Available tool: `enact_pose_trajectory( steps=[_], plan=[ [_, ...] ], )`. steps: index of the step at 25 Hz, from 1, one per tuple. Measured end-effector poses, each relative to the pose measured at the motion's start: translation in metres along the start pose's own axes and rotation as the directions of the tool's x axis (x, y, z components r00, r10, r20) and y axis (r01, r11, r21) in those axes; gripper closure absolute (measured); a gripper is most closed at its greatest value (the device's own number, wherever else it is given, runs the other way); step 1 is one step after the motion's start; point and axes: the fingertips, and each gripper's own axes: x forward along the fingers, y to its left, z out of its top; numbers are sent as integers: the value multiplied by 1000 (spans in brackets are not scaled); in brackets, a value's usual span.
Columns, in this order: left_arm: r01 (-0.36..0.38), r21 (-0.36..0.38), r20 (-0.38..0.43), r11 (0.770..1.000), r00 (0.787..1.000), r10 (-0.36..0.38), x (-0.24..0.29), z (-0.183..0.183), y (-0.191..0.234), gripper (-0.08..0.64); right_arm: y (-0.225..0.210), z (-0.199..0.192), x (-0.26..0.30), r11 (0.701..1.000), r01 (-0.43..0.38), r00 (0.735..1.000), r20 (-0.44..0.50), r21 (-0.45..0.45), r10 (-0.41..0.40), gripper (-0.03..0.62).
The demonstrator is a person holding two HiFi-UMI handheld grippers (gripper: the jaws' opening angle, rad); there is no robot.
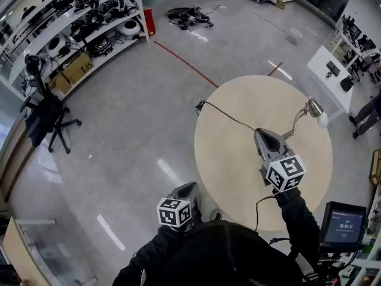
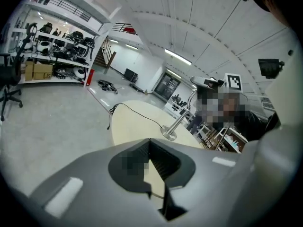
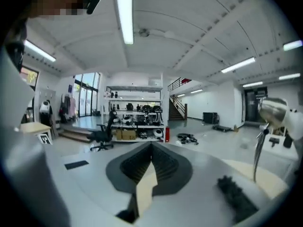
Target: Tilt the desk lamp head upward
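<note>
Bright, even light fills the hall, coming from long ceiling strips (image 3: 124,13) that burn out to plain white in my right gripper view. The polished floor (image 1: 119,159) throws back pale streaks of glare, and the chrome desk lamp head (image 3: 272,110) carries a highlight. Shadows are faint and soft. Every view bends hard at its edges; both gripper views darken in the corners. My jaws, close to the lens, look soft.

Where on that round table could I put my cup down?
On the table, the near left part, this side of the cable, is bare; so is the far strip beyond it. Crowded at right, round the lamp and right claw.
</note>
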Motion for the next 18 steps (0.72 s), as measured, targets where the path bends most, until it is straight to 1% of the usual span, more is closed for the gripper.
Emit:
enact_pose_trajectory(
  steps=[2, 5, 8, 10, 13, 18],
  plan=[
    [-33, -9, 16, 999, 999, 33, -11, -9, -5, 554, 8, -3, -6, 998, -44, 999, 26, 50, 43, 588],
    [-83, -29, 41, 996, 996, 84, -23, -20, -10, 554, 20, -7, -14, 991, -102, 994, 52, 83, 98, 588],
    [-105, -24, 50, 994, 993, 106, -27, -27, -19, 554, 22, -8, -28, 991, -101, 993, 76, 88, 94, 588],
    [-96, -6, 45, 995, 994, 96, -23, -28, -30, 554, 19, -13, -42, 991, -82, 994, 83, 104, 74, 588],
    [-56, 34, 30, 998, 998, 55, -9, -27, -54, 554, 12, -32, -69, 988, -55, 997, 59, 146, 47, 588],
    [-2, 95, 2, 995, 1000, 2, 3, -28, -90, 554, 13, -59, -106, 983, -40, 999, 23, 177, 36, 588]
  ],
)
